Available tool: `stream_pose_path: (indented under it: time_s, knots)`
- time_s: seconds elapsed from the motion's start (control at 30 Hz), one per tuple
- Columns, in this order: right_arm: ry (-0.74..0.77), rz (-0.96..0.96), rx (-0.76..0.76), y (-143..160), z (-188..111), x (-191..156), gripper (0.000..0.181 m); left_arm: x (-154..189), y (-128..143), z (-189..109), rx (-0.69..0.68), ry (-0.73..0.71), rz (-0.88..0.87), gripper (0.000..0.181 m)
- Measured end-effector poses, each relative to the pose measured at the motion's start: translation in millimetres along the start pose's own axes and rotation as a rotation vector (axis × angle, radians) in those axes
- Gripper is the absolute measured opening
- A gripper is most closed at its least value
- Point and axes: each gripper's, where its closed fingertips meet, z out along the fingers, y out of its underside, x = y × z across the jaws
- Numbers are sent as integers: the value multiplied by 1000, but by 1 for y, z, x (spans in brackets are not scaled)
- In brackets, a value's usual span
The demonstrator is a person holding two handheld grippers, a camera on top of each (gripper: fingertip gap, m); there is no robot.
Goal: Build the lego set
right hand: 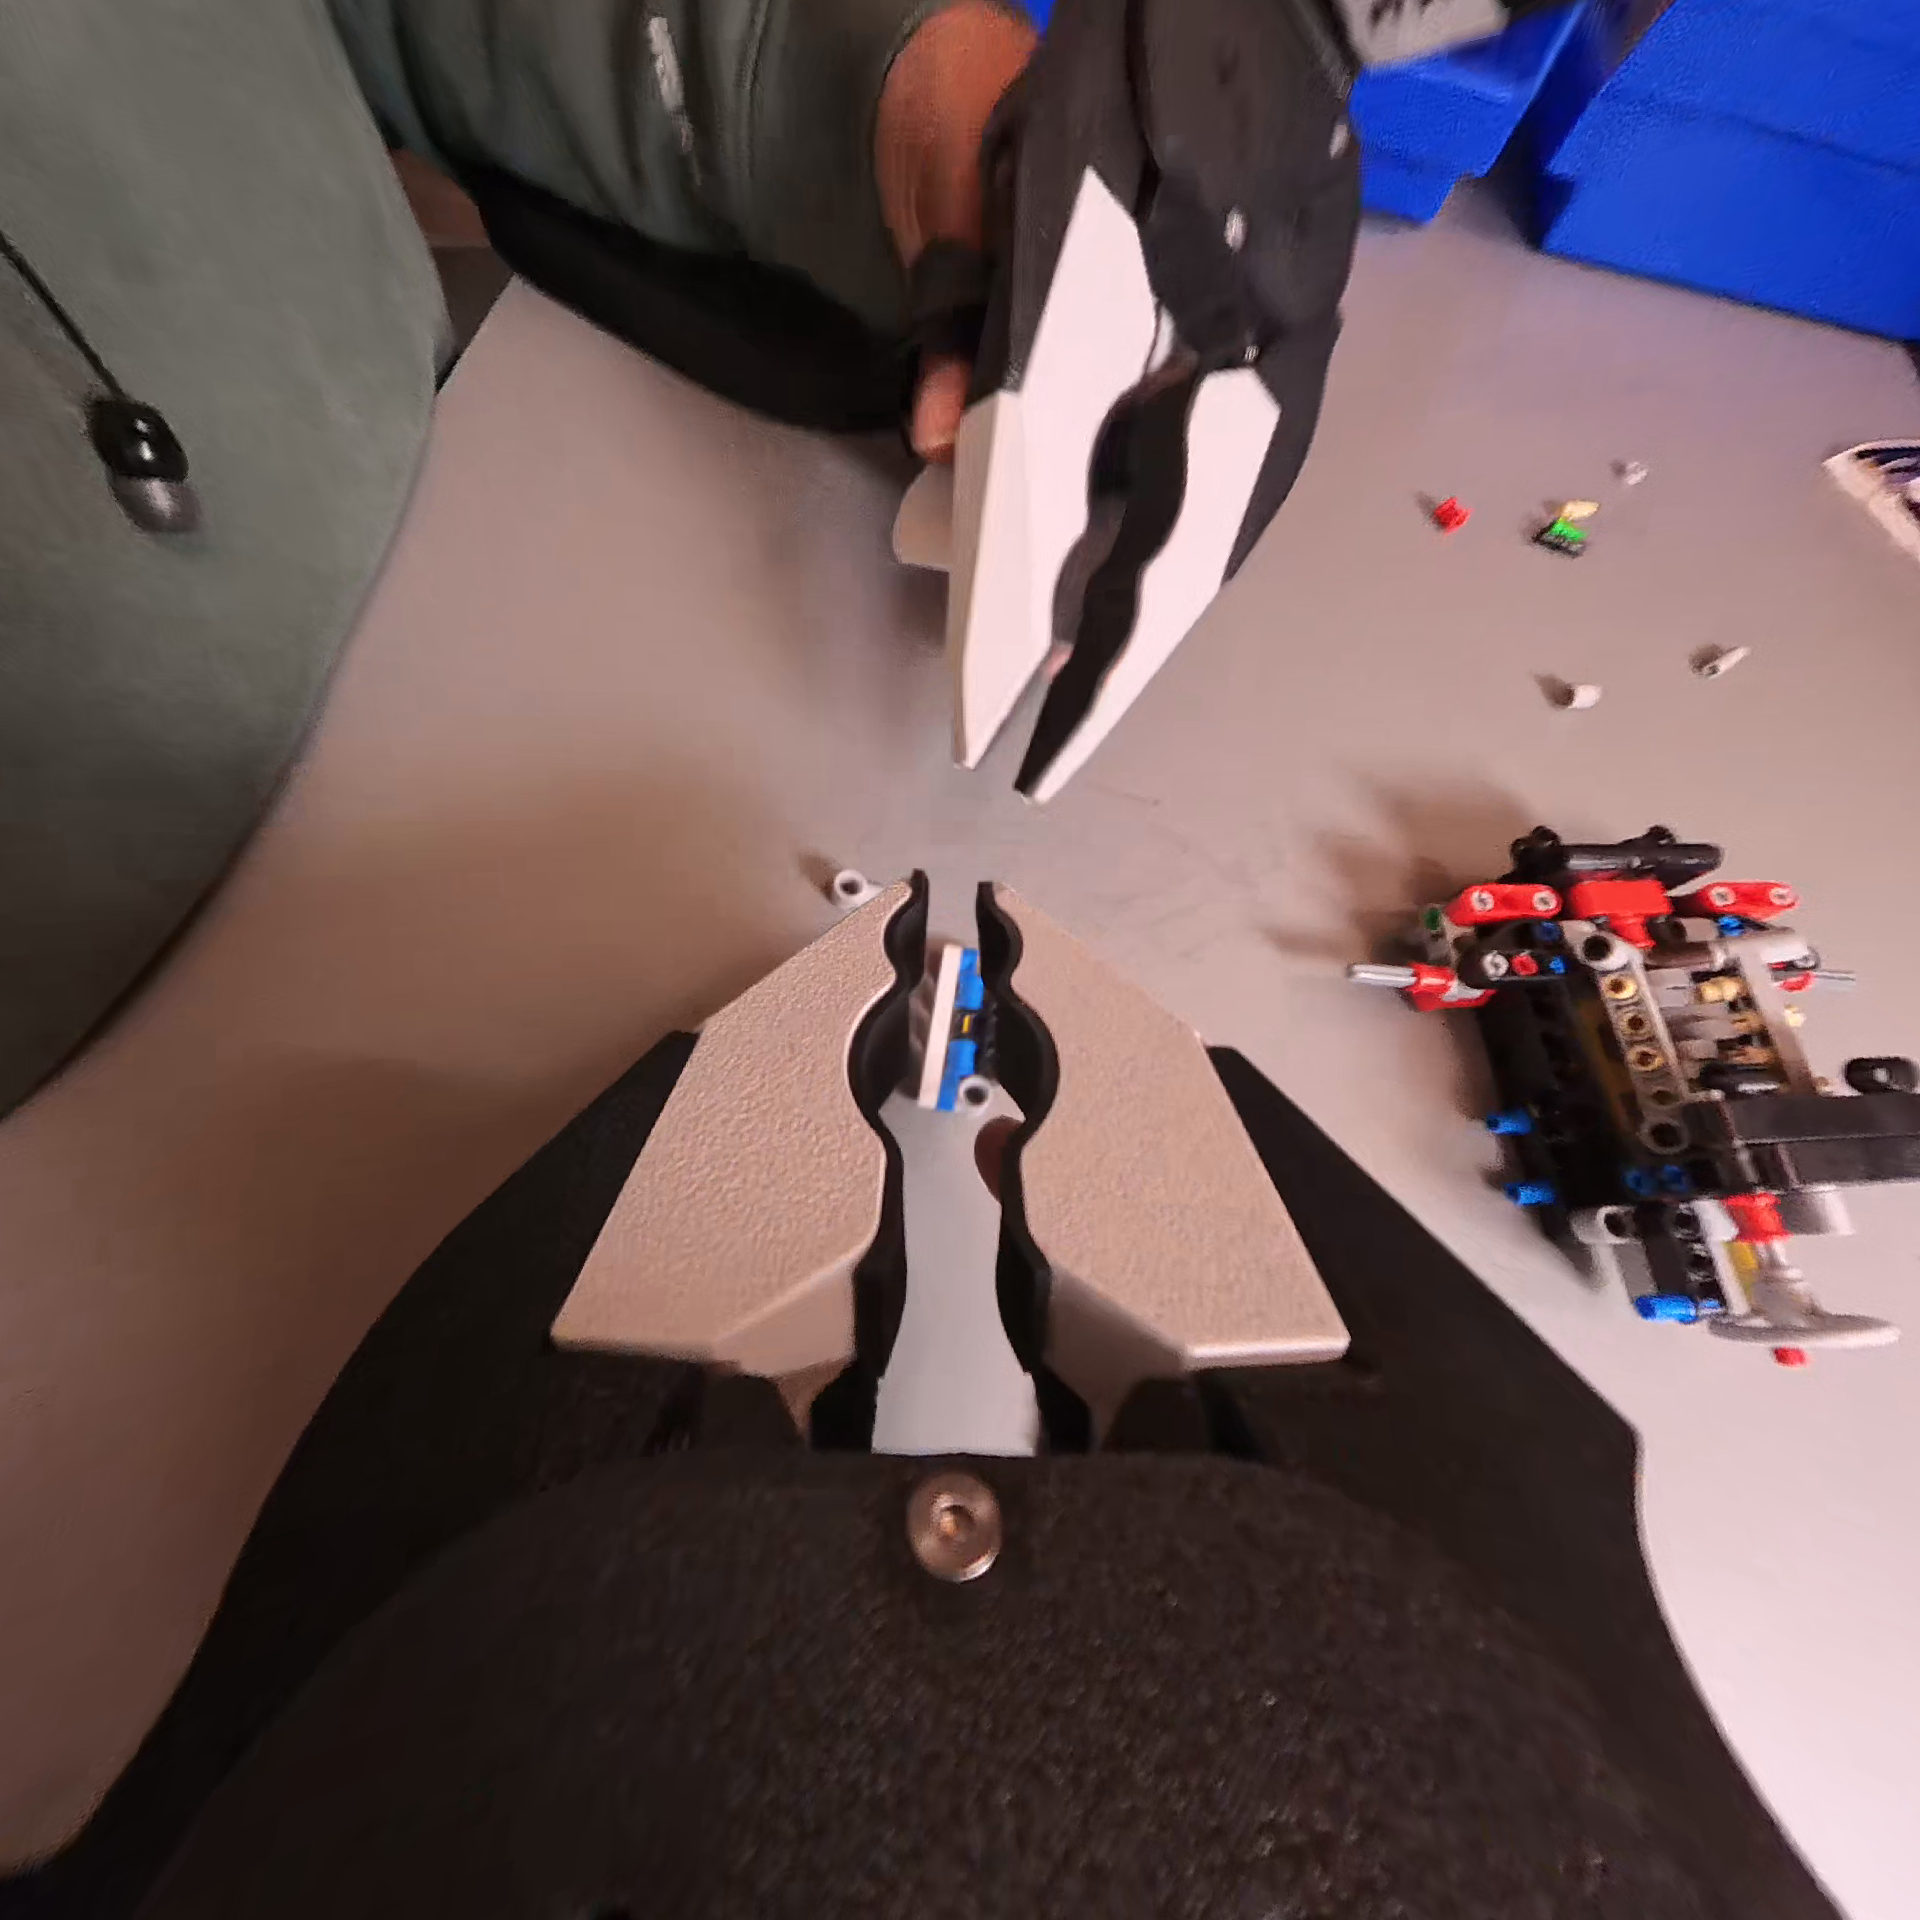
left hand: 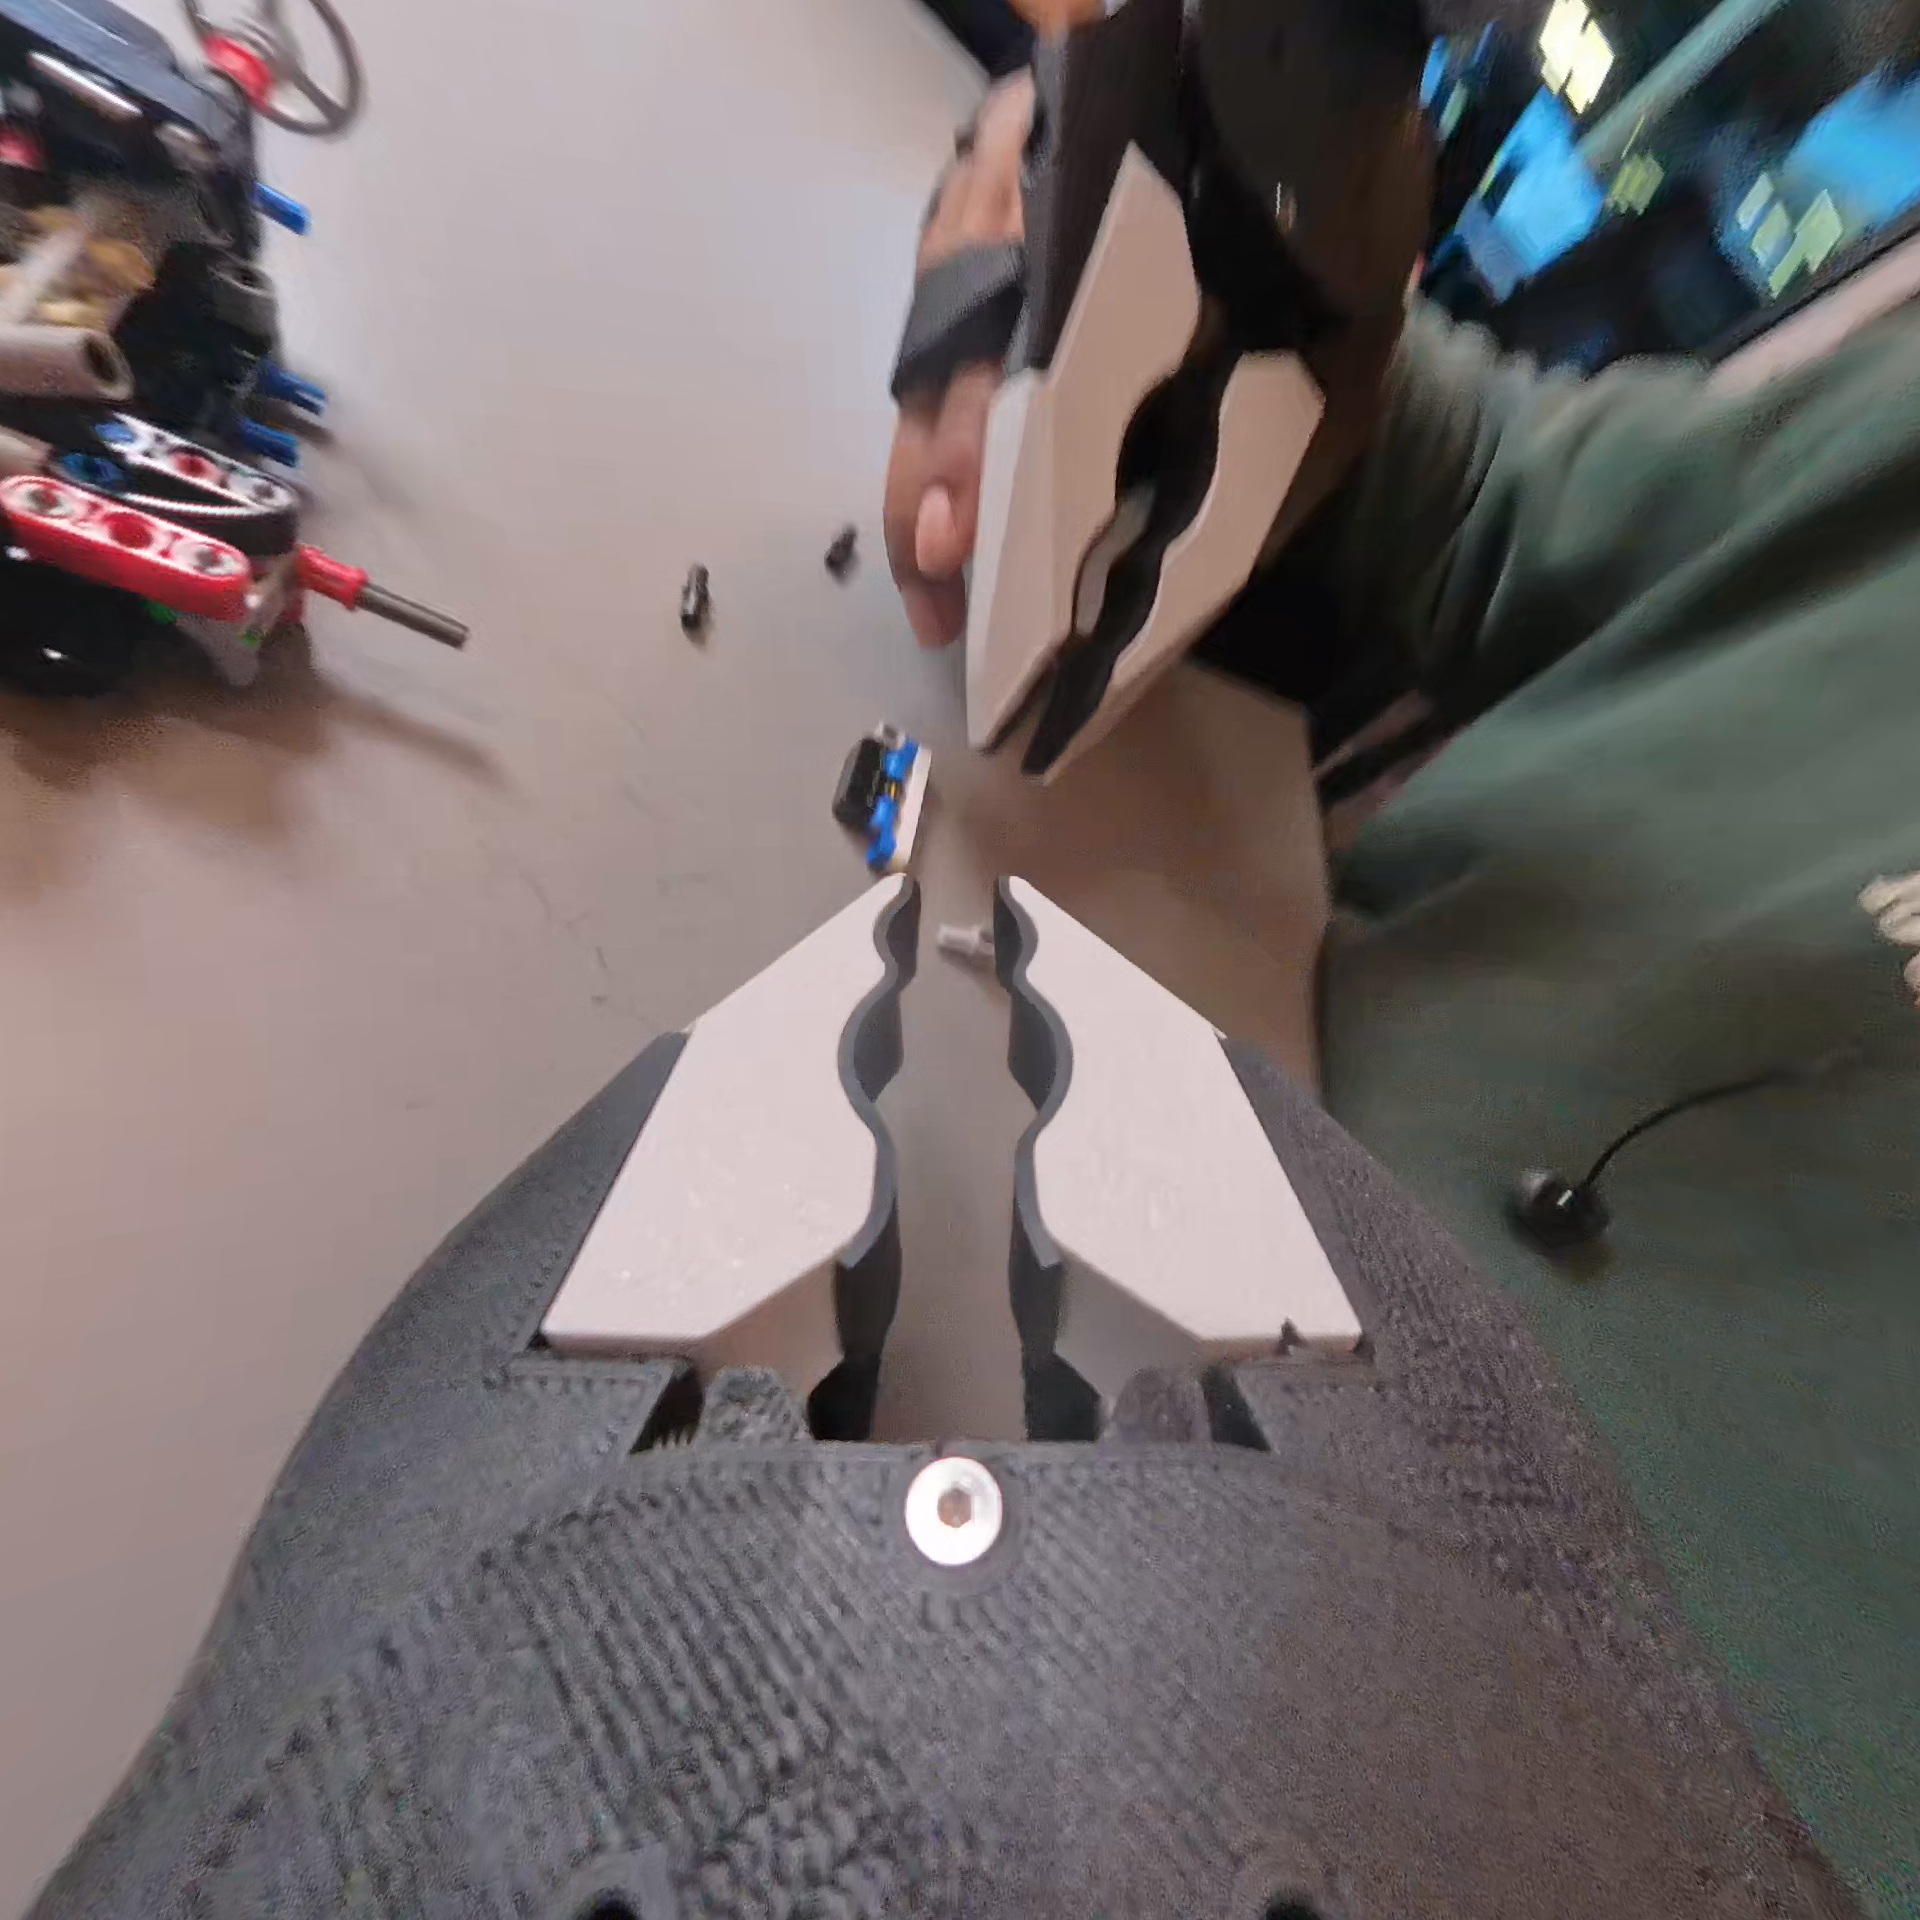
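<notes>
Grey-fingered, both the left tool [left hand: 958, 891] and right tool [right hand: 951, 896] gape slightly, holding nothing.

A pale grey table [right hand: 623, 727] fills the scene, with blue bins [right hand: 1714, 135] at its far edge.

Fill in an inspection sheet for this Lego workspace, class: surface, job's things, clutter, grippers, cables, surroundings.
Surface: grey table, smooth, lightly scuffed.
Job's things: partly built Lego model on the table; small white, blue and black sub-assembly lying between the two grippers.
Clutter: loose small pieces scattered beyond the model; two black pins; a grey pin.
Grippers: left gripper open, empty; right gripper open, sub-assembly seen between its fingers, not gripped.
Cables: thin black cord with a toggle on the person's green top.
Surroundings: blue bins behind the table.
</notes>
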Motion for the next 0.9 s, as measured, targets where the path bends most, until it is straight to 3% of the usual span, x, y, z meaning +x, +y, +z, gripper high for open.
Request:
stream_pose_path:
  time_s: [0.13, 0.37, 0.5, 0.67, 0.8, 0.9]
  knots:
    - [-2, 16, -46, 13, 2, -1, 8, 4, 29, 12, -191, -83, 170, 15]
    - [22, 21, -90, 23, 0, 1, 8, 7, 32, 28, -249, -214, 376, 26]
    - [27, 27, -108, 29, -2, 1, 8, 7, 39, 30, -289, -215, 424, 26]
    - [40, 27, -121, 32, -4, 2, 7, 21, 49, 28, -330, -108, 380, 18]
    - [50, 27, -126, 33, -6, 3, 7, 31, 44, 24, -283, -41, 398, 11]
    - [60, 27, -130, 34, -8, 5, 7, 20, 33, 25, -233, -83, 424, 14]
